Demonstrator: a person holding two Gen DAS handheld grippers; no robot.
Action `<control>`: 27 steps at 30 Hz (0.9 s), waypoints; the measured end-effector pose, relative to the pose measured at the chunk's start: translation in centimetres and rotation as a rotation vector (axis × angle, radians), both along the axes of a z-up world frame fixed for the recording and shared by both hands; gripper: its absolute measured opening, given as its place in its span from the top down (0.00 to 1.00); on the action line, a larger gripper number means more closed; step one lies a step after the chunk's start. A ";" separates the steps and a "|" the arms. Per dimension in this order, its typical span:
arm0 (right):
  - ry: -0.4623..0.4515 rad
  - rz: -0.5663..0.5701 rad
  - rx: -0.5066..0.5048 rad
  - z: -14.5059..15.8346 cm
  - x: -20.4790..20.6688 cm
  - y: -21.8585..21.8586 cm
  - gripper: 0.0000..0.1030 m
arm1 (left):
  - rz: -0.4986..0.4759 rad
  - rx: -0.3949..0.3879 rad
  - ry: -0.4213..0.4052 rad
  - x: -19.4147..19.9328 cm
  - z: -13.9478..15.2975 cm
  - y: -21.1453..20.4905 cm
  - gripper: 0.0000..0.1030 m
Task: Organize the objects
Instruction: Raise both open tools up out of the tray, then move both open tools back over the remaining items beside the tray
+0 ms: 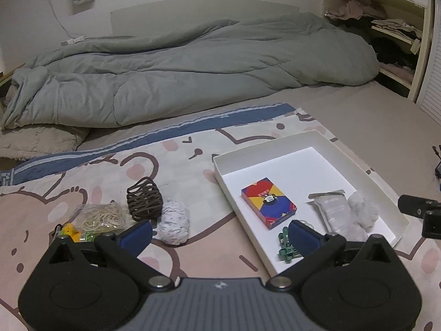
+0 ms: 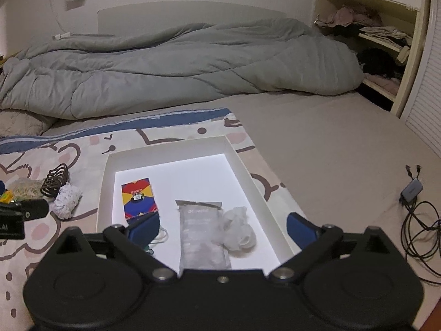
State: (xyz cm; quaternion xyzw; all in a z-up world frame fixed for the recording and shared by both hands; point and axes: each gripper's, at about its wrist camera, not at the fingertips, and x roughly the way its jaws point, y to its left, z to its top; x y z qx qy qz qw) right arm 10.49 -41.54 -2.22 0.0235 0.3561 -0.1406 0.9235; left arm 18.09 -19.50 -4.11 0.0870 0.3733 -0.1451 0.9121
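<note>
Sock point(image 1: 174, 222) on bed: soft, light, squashes; you pinch its middle. Wicker ball point(image 1: 144, 202) stiff, hollow, crushable. Left gripper point(image 1: 219, 234) and right gripper point(image 2: 223, 227) gape, empty.

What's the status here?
Left gripper and right gripper open, empty. Card box in tray; bundle outside. Nothing blocking.

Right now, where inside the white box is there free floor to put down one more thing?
The far half of the white box is bare, beyond the card box and grey pouch. The near half is crowded: the pouch touches the white mesh bundle, with a green clip at the near left.
</note>
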 end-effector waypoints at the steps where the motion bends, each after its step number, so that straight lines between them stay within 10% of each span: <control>1: 0.000 0.000 0.002 0.0 -0.1 0.0 0.03 | 0.005 -0.002 -0.001 0.0 0.0 0.1 0.00; 27: -0.041 0.119 0.030 0.7 3.4 8.3 0.00 | 0.221 -0.029 -0.043 0.9 1.6 10.5 0.00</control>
